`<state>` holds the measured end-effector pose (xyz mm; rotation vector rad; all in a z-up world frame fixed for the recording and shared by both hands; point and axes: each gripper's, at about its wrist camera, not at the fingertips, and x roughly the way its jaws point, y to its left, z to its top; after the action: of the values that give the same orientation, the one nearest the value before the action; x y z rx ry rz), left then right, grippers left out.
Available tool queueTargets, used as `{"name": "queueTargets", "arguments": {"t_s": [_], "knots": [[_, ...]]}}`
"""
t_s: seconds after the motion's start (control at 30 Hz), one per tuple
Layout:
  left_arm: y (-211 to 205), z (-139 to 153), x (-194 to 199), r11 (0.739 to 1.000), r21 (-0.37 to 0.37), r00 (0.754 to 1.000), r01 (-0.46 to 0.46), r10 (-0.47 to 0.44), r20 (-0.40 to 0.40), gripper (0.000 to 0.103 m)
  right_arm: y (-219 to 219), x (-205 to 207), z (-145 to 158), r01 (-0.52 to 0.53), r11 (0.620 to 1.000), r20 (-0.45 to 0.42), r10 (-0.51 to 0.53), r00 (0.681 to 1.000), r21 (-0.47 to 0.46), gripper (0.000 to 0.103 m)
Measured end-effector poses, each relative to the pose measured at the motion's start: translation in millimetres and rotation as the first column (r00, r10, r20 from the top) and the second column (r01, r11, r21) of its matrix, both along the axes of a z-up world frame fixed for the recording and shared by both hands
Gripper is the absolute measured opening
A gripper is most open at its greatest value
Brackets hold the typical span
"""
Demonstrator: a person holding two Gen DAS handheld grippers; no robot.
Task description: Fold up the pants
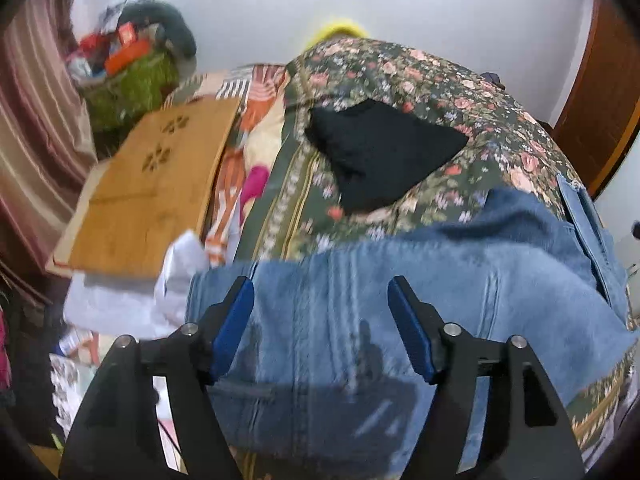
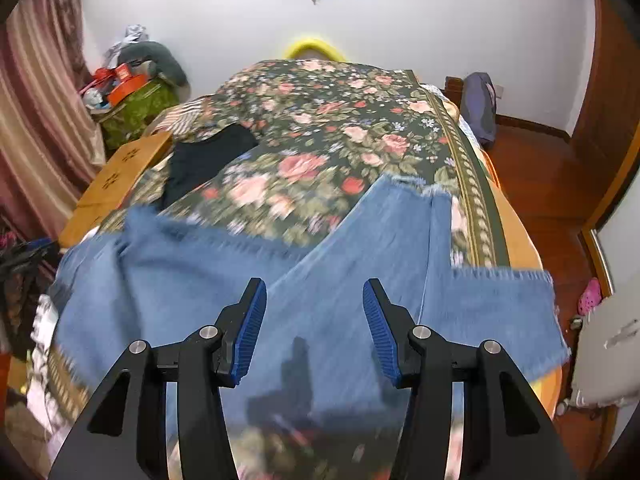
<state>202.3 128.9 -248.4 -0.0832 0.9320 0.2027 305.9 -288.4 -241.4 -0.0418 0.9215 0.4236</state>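
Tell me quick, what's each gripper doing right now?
Left gripper: open, holding nothing, above the jeans.
Right gripper: open, holding nothing, above the jeans.

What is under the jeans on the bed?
The jeans lie spread on a flowered bedspread, which shows all around them. Whatever sits directly beneath the denim is covered, so nothing more can be told. A black garment lies apart, farther up the bed.

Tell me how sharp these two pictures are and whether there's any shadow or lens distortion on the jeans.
Left wrist view: jeans smeared by motion blur, left gripper sharp, its shadow falling on the denim; fisheye bulges the bed. Right wrist view: frayed hems and floral bedspread streaked with blur, right gripper crisp, its shadow on the jeans; dark vignette in the corners.
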Motion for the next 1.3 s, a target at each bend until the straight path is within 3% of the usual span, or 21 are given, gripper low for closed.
{"name": "queueTargets", "arguments": {"t_s": [0.13,0.33,0.53,0.6,0.67,0.73,0.83,1.0,1.17,1.3], "knots": [[-15,-7,23,1.000,0.010,1.000,0.000,0.000,-0.012,0.073,-2,57,-21,0.036,0.999,-0.042,-0.036,0.998,-0.002,0.047],[-38,-39,42,0.999,0.034,0.995,0.026,-0.022,-0.095,0.073,-2,118,-59,0.074,0.997,-0.135,-0.072,0.988,0.012,0.047],[-49,-58,49,0.998,0.065,0.992,0.018,-0.010,-0.124,0.075,2,156,-98,0.106,0.994,-0.210,-0.105,0.972,-0.007,0.049],[-51,-62,50,0.997,0.074,0.992,0.012,-0.002,-0.129,0.077,2,156,-102,0.109,0.994,-0.184,-0.104,0.977,0.017,0.049],[-52,-65,50,0.997,0.078,0.991,0.006,0.004,-0.133,0.079,2,154,-101,0.100,0.995,-0.167,-0.096,0.981,0.017,0.040],[-53,-68,50,0.997,0.076,0.991,-0.004,0.014,-0.136,0.079,-2,152,-101,0.093,0.995,-0.164,-0.088,0.982,0.025,0.021],[-53,-69,48,0.997,0.069,0.990,-0.027,0.036,-0.135,0.079,-8,154,-100,0.088,0.996,-0.183,-0.081,0.980,0.032,0.008],[-53,-69,45,0.997,0.062,0.986,-0.049,0.059,-0.155,0.081,-27,145,-71,0.100,0.991,-0.135,-0.088,0.987,0.085,0.006],[-55,-68,40,0.994,0.064,0.980,-0.085,0.095,-0.173,0.083,-73,121,-5,0.128,0.981,-0.012,-0.128,0.992,0.148,0.006],[-60,-67,34,0.992,0.070,0.975,-0.110,0.121,-0.188,0.083,-116,98,47,0.164,0.971,0.101,-0.183,0.978,0.173,0.006]]}}
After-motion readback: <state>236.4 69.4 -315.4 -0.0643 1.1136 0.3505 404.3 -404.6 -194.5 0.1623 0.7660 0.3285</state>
